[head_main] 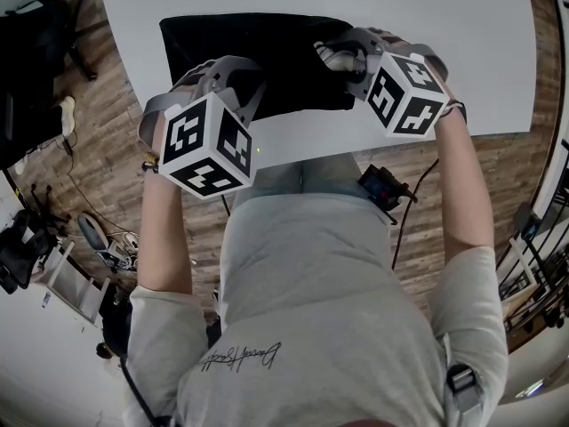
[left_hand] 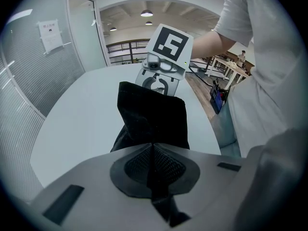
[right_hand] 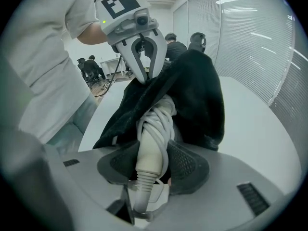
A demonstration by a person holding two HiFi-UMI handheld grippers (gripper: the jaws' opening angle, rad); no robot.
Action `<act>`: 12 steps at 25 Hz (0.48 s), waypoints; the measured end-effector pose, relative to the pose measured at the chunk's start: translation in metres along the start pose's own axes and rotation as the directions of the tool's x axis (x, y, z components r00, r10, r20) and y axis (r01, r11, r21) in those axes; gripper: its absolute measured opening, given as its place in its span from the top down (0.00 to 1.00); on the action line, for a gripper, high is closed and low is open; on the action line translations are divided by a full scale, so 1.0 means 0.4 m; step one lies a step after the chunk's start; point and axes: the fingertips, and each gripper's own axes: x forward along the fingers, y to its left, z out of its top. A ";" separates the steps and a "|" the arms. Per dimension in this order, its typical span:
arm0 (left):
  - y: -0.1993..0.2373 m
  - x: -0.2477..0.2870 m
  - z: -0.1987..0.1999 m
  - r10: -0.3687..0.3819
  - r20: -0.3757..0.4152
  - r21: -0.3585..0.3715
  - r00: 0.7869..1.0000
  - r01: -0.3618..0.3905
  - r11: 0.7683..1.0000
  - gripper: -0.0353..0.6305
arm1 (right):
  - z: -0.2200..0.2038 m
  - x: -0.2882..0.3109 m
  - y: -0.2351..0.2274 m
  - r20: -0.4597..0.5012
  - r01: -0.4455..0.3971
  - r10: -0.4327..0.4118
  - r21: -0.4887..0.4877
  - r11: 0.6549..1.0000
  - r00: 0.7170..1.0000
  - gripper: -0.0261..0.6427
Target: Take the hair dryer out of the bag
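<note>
A black fabric bag [head_main: 276, 52] lies on the white table [head_main: 418, 7]. My left gripper [head_main: 240, 83] is shut on a fold of the bag's cloth [left_hand: 154, 114], which runs up between its pads [left_hand: 153, 150]. My right gripper [head_main: 345, 62] is at the bag's right end, shut on the white hair dryer handle [right_hand: 154, 138]. The dryer's cord is wound around the handle. The handle sticks out of the bag's mouth [right_hand: 197, 90]; the rest of the dryer is hidden inside. The left gripper [right_hand: 144, 57] holds the cloth just behind it.
The table's near edge is right under both grippers, against the person's body. Wooden floor [head_main: 107, 123] with cables and dark gear lies to the left. A glass wall with blinds [right_hand: 260, 47] stands beyond the table, with people and desks far behind.
</note>
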 end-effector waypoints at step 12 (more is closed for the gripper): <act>0.002 0.006 -0.002 0.003 -0.008 0.009 1.000 -0.003 1.000 0.92 | -0.033 -0.025 0.009 0.047 0.021 -0.025 0.096 0.995 0.999 0.67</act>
